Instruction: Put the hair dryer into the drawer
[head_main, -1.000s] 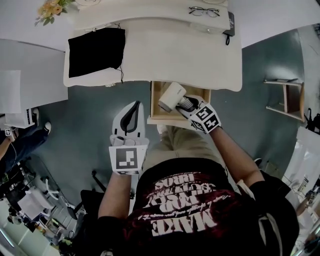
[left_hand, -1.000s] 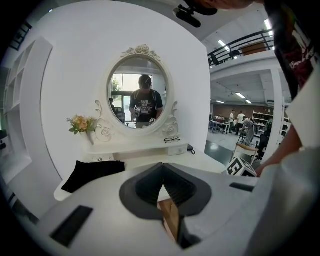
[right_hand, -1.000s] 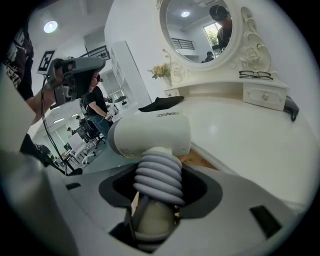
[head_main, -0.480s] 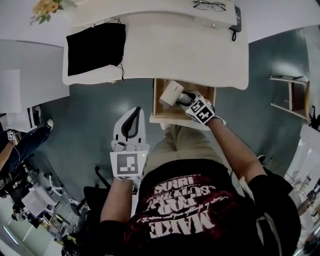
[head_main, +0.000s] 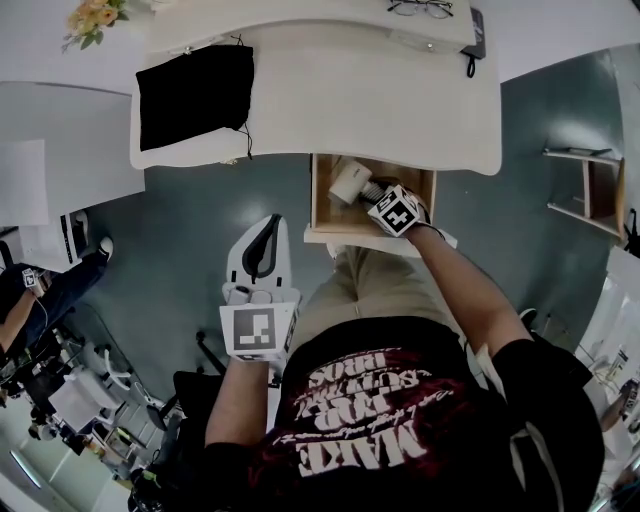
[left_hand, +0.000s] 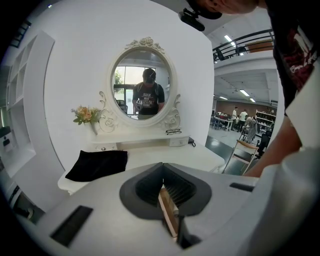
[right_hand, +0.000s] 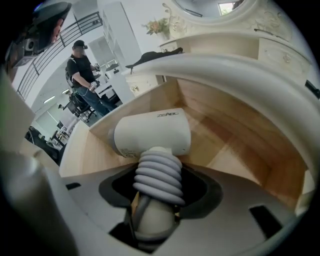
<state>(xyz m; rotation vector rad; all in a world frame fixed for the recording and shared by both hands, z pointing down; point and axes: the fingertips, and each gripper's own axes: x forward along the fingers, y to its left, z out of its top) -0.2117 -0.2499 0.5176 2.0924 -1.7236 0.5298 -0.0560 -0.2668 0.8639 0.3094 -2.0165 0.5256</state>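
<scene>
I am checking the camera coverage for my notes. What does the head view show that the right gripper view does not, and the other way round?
Only the head view: the left tool, shut and empty over the floor, and the glasses at the far edge of the table. Only the right gripper view: the jaws clamped on the dryer's ribbed grey handle, and the mirror frame. Both: the right tool holding the white hair dryer inside the open wooden drawer.

Lower hair dryer (right_hand: 152, 134) handle inside right gripper (right_hand: 154, 195).
</scene>
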